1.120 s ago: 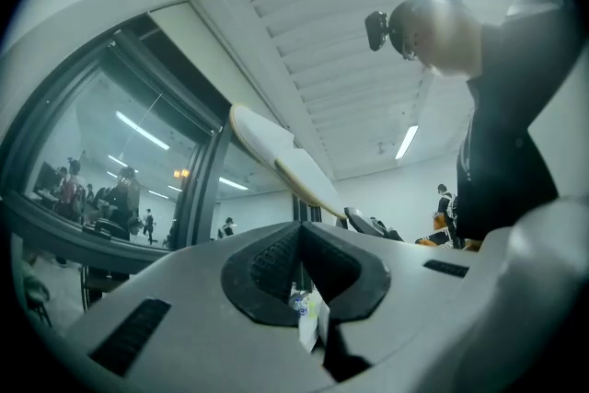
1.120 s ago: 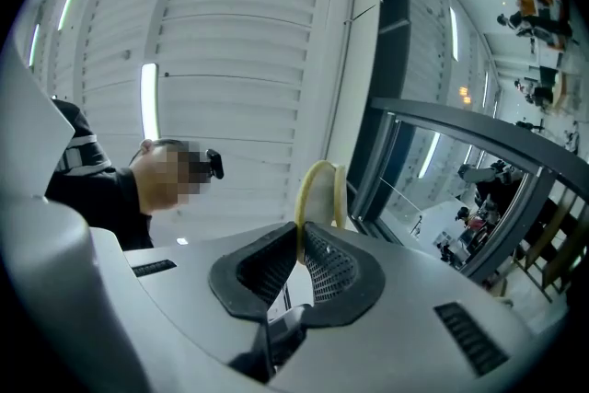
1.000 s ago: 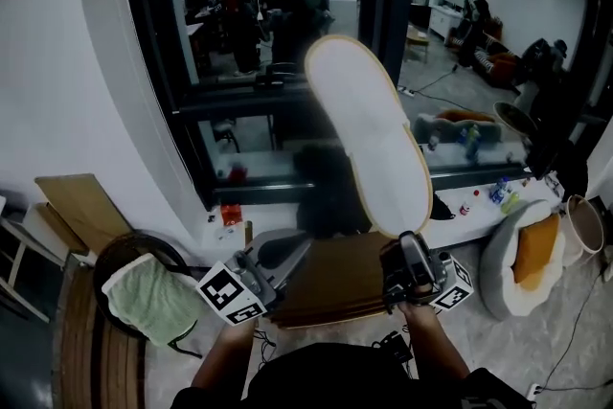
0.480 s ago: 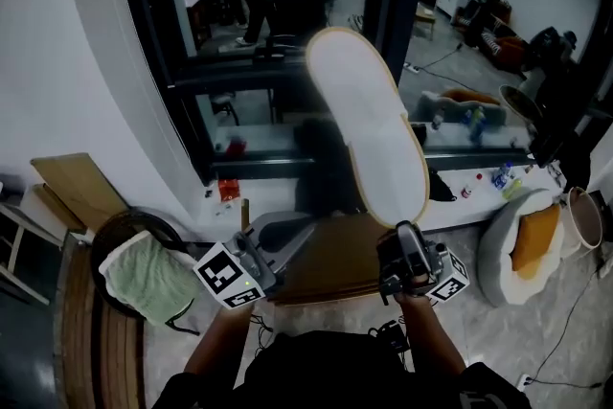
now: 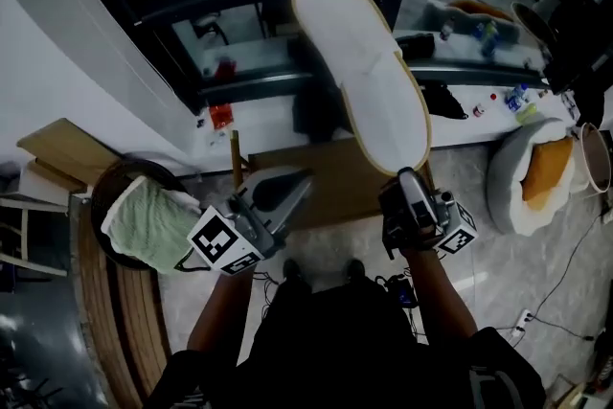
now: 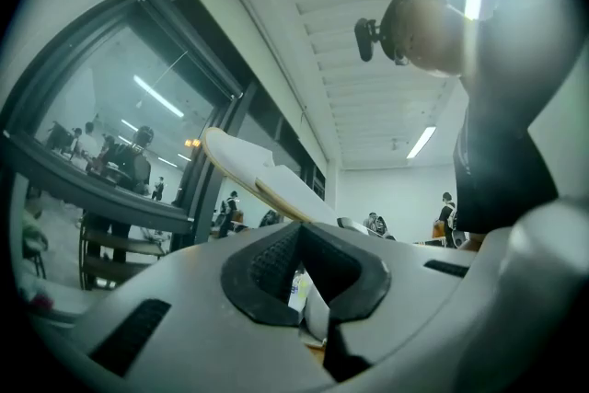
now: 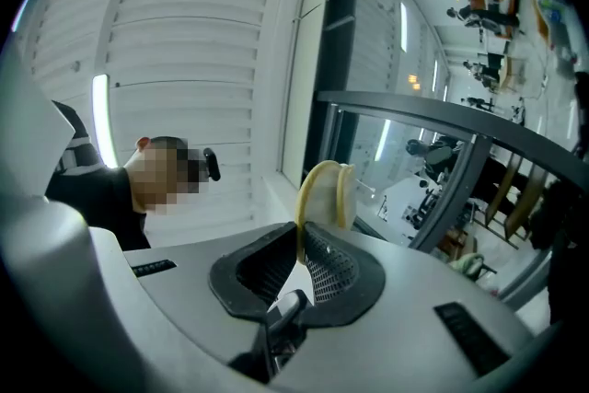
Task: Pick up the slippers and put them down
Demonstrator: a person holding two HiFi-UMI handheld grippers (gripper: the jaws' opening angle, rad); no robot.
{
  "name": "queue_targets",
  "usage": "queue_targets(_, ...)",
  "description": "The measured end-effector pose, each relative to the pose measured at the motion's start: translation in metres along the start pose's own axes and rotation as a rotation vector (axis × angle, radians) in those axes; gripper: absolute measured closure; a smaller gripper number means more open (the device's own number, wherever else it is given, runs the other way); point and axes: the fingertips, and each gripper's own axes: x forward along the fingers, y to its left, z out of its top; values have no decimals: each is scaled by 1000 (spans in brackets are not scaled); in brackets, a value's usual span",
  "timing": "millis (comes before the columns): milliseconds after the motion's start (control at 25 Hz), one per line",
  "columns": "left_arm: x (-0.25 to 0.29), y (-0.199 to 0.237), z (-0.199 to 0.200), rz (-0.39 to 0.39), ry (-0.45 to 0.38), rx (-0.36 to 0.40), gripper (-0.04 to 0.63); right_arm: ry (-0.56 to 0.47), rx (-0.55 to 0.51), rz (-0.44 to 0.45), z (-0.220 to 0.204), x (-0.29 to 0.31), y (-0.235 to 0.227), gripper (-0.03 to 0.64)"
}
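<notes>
A white slipper (image 5: pixel 364 81) with a tan edge stands up and away from me, its heel end clamped in my right gripper (image 5: pixel 406 179). The right gripper view shows that slipper (image 7: pixel 322 193) edge-on, rising from between the pressed black pads of the right gripper (image 7: pixel 302 267). My left gripper (image 5: pixel 302 182) points forward to the left of the slipper, apart from it, jaws shut with nothing between them. In the left gripper view the slipper (image 6: pixel 267 184) slants above the left gripper (image 6: pixel 308 290). No second slipper is visible.
A low wooden board (image 5: pixel 330 177) lies under both grippers. A green towel (image 5: pixel 144 225) drapes a dark round basket at left. A white pet bed (image 5: pixel 503 206) with an orange cushion sits at right. Bottles (image 5: pixel 517 96) stand along the window ledge; cables (image 5: pixel 402 287) lie by my feet.
Both grippers have dropped lower, the right one still carrying the slipper. The head view has tipped down, showing more floor and my feet.
</notes>
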Motion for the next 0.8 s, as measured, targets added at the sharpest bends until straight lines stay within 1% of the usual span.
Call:
queue_targets(160,10,11,-43,10,32,-69,586,7,58,-62,-16,-20,-38,577)
queue_targets(320,9,19,-91,7,93,-164,586,24,118,-159,-46,-45,-74,577)
queue_targets(400,10,27,-116,23,124,-169,586,20,146,-197,-58,-58,-97,577)
queue_targets(480,12,31,-145,26,139,-173,586,9,181,-234,-70,-80,-123,577)
queue_targets(560,13,32,-179,26,160,-203,586,1,206,-268,-81,-106,-144,577)
queue_targets(680,7,24,-236,46,213,-283,586,2,254,-349,-103,-152,-167,576)
queue_targets(800,1,14,-282,69,235,-374,586,10,296,-434,-124,-193,-183,576)
